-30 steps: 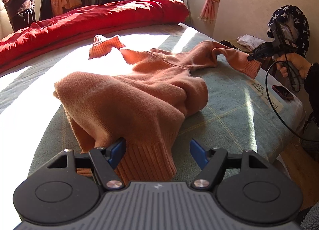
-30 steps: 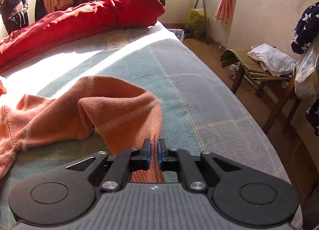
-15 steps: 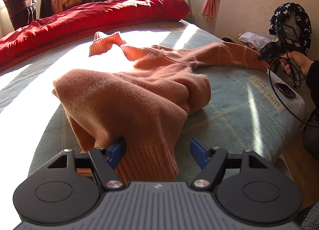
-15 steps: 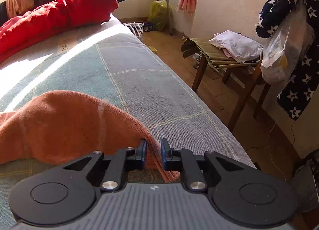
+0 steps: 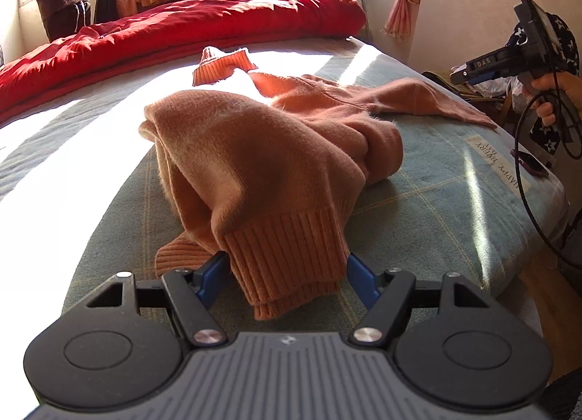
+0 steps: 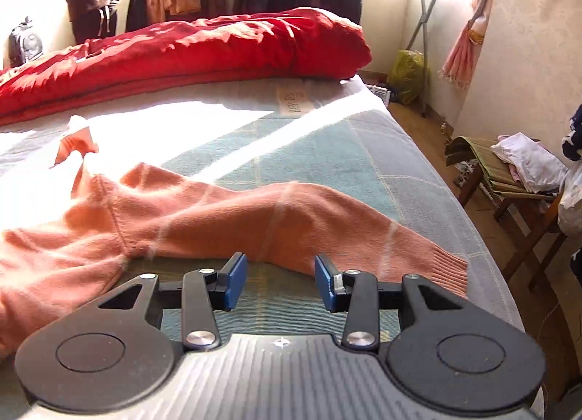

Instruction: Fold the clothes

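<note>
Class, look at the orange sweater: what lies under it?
Under the orange sweater lies the blue-green checked bed cover, visible all around it. Anything beneath the bunched sweater itself is covered and cannot be seen.

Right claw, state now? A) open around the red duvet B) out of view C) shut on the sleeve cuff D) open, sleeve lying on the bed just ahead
D: the right claw has its blue pads spread with bare bedcover between them, and the orange sweater sleeve lies flat ahead, ungripped.

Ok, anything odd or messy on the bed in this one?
Only the sweater: it lies bunched, hem doubled over near the open left gripper, one sleeve stretched toward the bed's edge by the open right gripper. No damage visible.
</note>
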Demonstrator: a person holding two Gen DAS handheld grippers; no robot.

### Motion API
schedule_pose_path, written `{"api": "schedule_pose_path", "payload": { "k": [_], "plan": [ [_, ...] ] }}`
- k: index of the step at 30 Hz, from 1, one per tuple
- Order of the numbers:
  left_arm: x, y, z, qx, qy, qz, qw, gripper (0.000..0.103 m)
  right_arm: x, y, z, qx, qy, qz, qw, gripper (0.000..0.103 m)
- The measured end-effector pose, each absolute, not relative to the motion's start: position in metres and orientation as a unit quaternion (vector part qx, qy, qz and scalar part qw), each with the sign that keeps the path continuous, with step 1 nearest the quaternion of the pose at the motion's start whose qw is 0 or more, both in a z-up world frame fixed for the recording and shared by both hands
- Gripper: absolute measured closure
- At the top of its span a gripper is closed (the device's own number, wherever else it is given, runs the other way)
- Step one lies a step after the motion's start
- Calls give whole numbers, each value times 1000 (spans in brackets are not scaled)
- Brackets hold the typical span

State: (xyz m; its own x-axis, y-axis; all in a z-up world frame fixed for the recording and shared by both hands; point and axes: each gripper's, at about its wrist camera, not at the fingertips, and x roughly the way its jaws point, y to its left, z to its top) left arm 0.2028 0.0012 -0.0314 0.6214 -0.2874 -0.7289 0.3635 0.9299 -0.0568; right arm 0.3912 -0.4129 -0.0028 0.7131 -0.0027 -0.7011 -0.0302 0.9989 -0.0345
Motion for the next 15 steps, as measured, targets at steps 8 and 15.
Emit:
{"api": "schedule_pose_path", "payload": {
  "k": [8, 15],
  "plan": [
    [175, 31, -45, 35, 397, -141, 906, 26, 357, -261, 27, -68, 358, 181, 913, 35],
    [154, 63, -49, -4, 388, -130, 912, 26, 336, -143, 27, -115, 349, 265, 891, 30]
  ]
}}
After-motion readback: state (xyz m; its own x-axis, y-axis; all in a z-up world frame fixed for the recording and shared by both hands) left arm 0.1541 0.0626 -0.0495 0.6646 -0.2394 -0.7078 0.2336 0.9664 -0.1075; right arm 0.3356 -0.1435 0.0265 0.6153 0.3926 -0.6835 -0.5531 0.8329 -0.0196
